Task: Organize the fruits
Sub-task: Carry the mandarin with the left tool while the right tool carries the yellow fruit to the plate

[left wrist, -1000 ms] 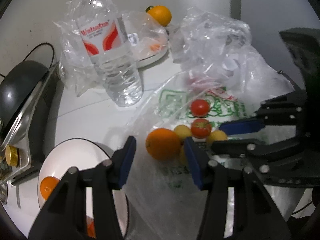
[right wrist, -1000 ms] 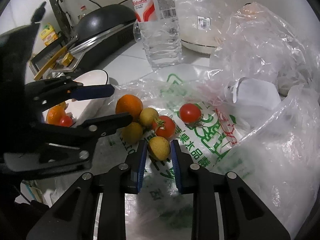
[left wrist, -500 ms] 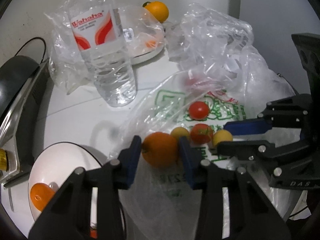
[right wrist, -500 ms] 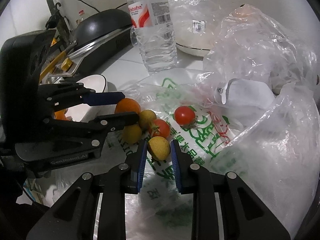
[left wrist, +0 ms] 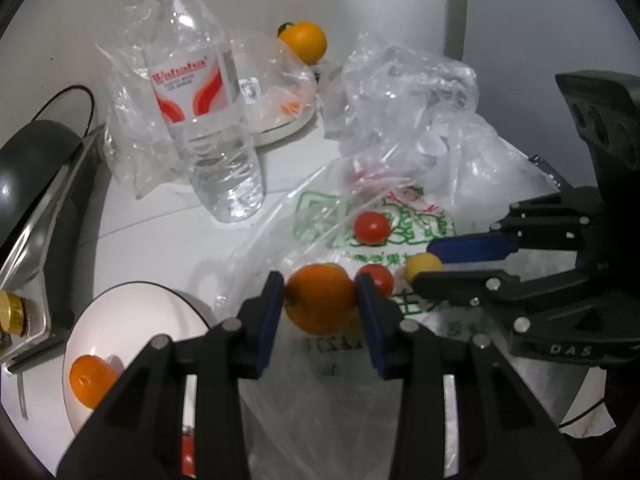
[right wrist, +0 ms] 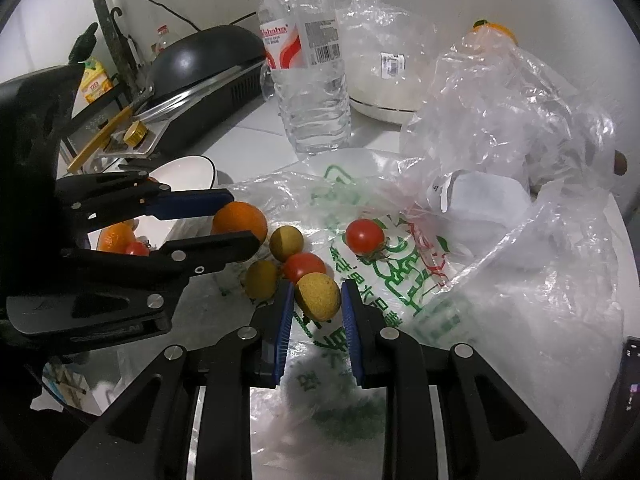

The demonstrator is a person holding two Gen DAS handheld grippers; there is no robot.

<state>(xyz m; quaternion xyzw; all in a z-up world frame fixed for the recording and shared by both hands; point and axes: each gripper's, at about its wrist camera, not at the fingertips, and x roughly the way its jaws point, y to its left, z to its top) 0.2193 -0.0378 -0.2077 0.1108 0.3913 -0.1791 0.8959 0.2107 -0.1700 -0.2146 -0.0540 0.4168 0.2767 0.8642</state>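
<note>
Left gripper [left wrist: 320,300] jaws newly closed around orange [left wrist: 320,298], pads touching.

Water bottle [left wrist: 208,120] stands upright at 11 o'clock; black cooker [right wrist: 200,64] at 10 o'clock; yellow carton [right wrist: 94,80] at 9 o'clock

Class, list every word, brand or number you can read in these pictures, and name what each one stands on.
"Wahaha": red brand on the water bottle label; the small line under it is unreadable.
"DAS": raised letters on the right gripper body.
Green Chinese print on the plastic bag: too distorted to read.
Barcode digits on the bottle: too small.
</note>
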